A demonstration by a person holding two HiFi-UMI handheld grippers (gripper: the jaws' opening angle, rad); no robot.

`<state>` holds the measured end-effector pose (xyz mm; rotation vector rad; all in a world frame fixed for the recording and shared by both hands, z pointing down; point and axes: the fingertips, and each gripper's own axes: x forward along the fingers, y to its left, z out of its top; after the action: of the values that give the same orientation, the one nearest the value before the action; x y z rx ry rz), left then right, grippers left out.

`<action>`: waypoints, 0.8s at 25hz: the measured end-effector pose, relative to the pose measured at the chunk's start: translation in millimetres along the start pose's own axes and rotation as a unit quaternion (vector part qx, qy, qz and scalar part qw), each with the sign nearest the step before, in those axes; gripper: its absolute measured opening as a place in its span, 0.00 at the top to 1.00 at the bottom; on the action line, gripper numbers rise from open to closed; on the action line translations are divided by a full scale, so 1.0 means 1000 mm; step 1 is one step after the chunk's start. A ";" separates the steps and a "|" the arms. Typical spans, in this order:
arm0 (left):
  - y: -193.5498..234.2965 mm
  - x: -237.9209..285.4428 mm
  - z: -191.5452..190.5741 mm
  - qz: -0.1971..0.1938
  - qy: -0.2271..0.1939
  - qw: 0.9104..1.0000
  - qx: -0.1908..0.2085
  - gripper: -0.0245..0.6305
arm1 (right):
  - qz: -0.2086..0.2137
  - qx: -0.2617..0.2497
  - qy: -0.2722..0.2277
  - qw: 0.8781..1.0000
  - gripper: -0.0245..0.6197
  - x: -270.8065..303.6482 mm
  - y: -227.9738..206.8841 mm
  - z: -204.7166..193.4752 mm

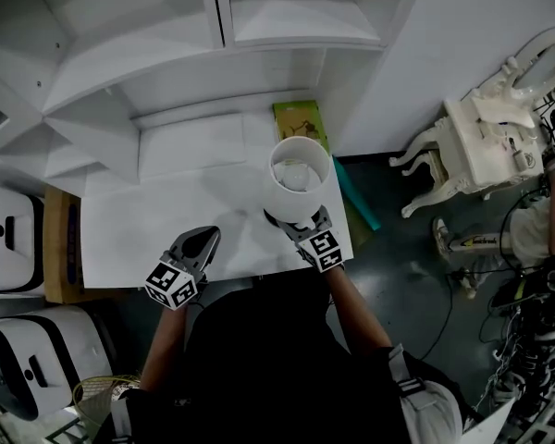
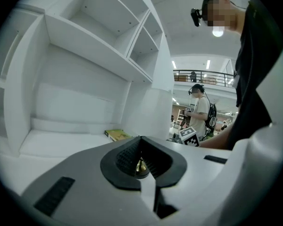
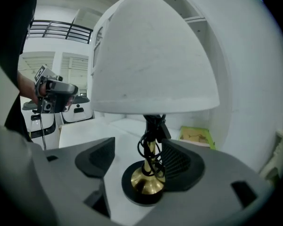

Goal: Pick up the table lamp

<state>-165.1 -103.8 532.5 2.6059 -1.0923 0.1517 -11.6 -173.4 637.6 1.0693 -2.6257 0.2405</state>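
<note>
Holds the left tool [image 1: 203, 240] pinched shut by the near edge of the surface [image 1: 166, 220], with nothing seen in its grip. Has the right tool [image 3: 139, 145] spread wide around the gold stem [image 3: 150, 147] of the table lamp [image 3: 151, 60], not squeezing it yet, with the table lamp upright on its base near the front right corner and a green book [image 1: 301, 118] behind it by the far edge. Looks to be done with the reach only; must now pinch the stem and lift.

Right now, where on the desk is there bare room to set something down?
Bare: the desk's left and middle, from the left gripper to the shelf unit. Crowded: right edge, with table lamp, right gripper and green book.
</note>
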 end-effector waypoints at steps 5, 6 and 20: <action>0.006 0.002 0.000 0.017 0.001 1.000 -0.009 0.95 | 0.017 -0.016 0.004 1.000 0.50 0.018 -0.001 0.001; 0.007 0.003 0.000 0.021 0.002 1.000 -0.010 0.95 | 0.021 -0.016 0.001 1.000 0.50 0.020 0.000 0.001; 0.019 0.014 -0.005 0.077 0.017 0.996 -0.027 0.95 | -0.002 -0.021 -0.019 1.000 0.73 0.034 -0.019 0.002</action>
<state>-169.2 -124.3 544.5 2.4618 -1.2682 0.1985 -21.7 -210.0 647.6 1.0757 -2.6486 0.1647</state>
